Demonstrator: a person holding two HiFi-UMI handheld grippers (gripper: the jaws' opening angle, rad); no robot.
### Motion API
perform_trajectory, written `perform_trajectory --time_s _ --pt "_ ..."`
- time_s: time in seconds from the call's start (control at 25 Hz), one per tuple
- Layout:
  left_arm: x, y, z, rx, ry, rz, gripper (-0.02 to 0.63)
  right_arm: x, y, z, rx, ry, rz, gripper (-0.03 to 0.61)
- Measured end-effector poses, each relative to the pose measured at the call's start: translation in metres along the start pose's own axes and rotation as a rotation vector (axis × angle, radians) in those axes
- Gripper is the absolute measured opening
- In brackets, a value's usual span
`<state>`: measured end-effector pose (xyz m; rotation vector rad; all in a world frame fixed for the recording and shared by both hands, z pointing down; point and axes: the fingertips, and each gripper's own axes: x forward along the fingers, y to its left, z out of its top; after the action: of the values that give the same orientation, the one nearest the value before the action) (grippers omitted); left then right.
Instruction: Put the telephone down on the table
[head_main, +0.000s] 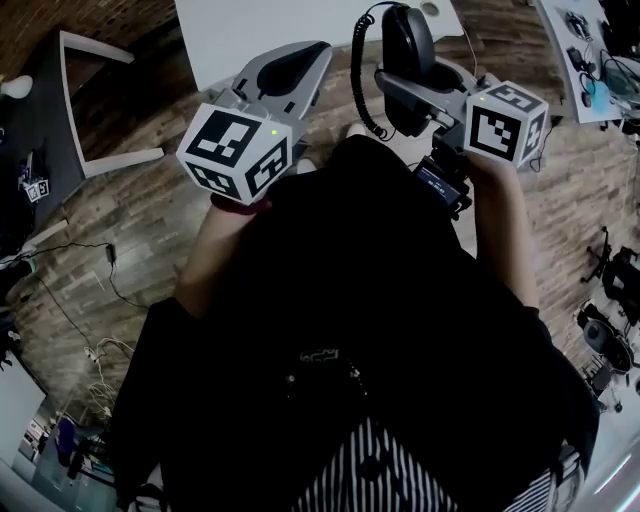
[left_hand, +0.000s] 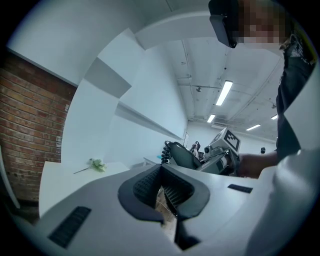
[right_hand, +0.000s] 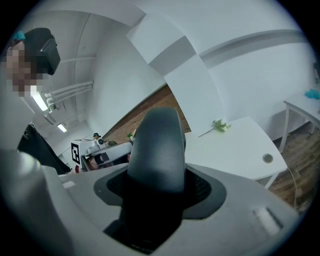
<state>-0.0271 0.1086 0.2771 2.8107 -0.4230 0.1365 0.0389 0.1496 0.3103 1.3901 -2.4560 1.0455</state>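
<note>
My right gripper (head_main: 402, 92) is shut on a black telephone handset (head_main: 408, 40), held upright in the air just off the near edge of the white table (head_main: 230, 35). A coiled black cord (head_main: 361, 90) hangs from the handset. In the right gripper view the handset (right_hand: 157, 150) fills the space between the jaws of the right gripper (right_hand: 157, 186), with the table (right_hand: 240, 150) beyond. My left gripper (head_main: 298, 58) is held beside it to the left, shut with nothing in it. The left gripper view shows the left gripper (left_hand: 162, 187) with its pads nearly touching, and the handset (left_hand: 181, 155) across from it.
A green sprig (right_hand: 218, 126) lies on the white table, which has a round cable hole (right_hand: 268, 158). A white chair frame (head_main: 90, 100) stands at the left on the brick-patterned floor. A second table with clutter (head_main: 590, 60) is at the top right. Cables (head_main: 80, 300) trail on the floor.
</note>
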Motion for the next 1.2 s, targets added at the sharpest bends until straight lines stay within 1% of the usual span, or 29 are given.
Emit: perform_trajectory --time_s 0.08,0.16,0.24,0.32,0.44,0.56,0.68,0.92,1.12,1.2 --pt "0.002 0.023 0.000 -0.004 0.001 0.028 0.006 0.016 -0.010 0.007 0.004 0.019 0.019 0.275" --pt "0.001 0.056 -0.001 -0.027 0.002 0.080 0.006 0.034 -0.023 0.017 0.007 0.038 0.038 0.275" --pt "-0.007 0.075 0.001 -0.050 -0.006 0.138 0.006 0.041 -0.025 0.023 0.002 0.043 0.058 0.275" --pt "-0.015 0.073 0.007 -0.041 -0.018 0.172 0.006 0.041 -0.019 0.025 -0.010 0.044 0.079 0.275" --pt "-0.009 0.066 0.016 -0.029 -0.033 0.182 0.006 0.046 -0.022 0.036 -0.026 0.044 0.101 0.275" --pt "0.027 0.092 0.020 -0.038 -0.023 0.187 0.006 0.068 -0.055 0.065 -0.033 0.054 0.128 0.275" --pt "0.060 0.121 0.031 -0.045 -0.025 0.215 0.006 0.087 -0.088 0.092 -0.039 0.075 0.158 0.275" --pt "0.050 0.113 0.050 -0.028 -0.048 0.279 0.006 0.089 -0.081 0.107 -0.075 0.105 0.216 0.275" --pt "0.092 0.150 0.052 -0.059 -0.014 0.346 0.006 0.120 -0.126 0.137 -0.066 0.145 0.289 0.275" --pt "0.101 0.158 0.054 -0.061 -0.004 0.363 0.006 0.126 -0.135 0.142 -0.055 0.150 0.311 0.275"
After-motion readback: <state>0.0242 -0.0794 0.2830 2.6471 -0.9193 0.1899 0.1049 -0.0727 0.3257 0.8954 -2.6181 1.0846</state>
